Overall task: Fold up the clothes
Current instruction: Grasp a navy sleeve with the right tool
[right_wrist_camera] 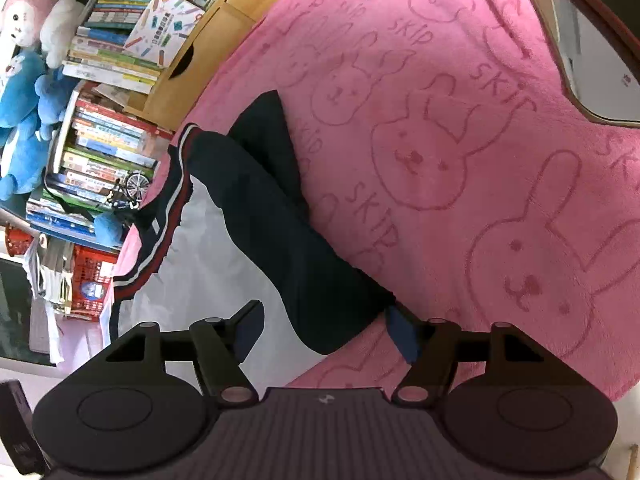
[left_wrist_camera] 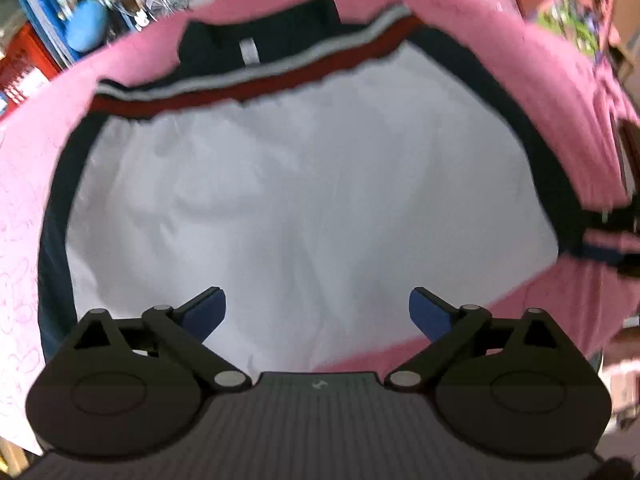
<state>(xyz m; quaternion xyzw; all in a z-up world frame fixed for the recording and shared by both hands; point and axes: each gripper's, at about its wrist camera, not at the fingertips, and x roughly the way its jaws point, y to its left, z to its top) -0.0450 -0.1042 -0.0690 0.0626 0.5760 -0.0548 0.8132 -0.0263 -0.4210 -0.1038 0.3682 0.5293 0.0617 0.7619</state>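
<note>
"SKIP" repeats across the pink rabbit blanket [right_wrist_camera: 460, 128].

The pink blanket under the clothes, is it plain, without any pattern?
No, the pink blanket is covered with outlined bunny faces and the word SKIP.

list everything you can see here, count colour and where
jacket: one, white body, navy sleeves, red and grey stripes, spread on the blanket
blanket: one, pink with rabbit outlines, under the jacket
books: many, mixed colours, stacked past the blanket's edge
plush toys: several, blue, pink and white, beside the books
crate: one, red, below the books
left gripper: one, black, blue pads, jaws open above the white body
right gripper: one, black, jaws open astride the navy sleeve end
</note>
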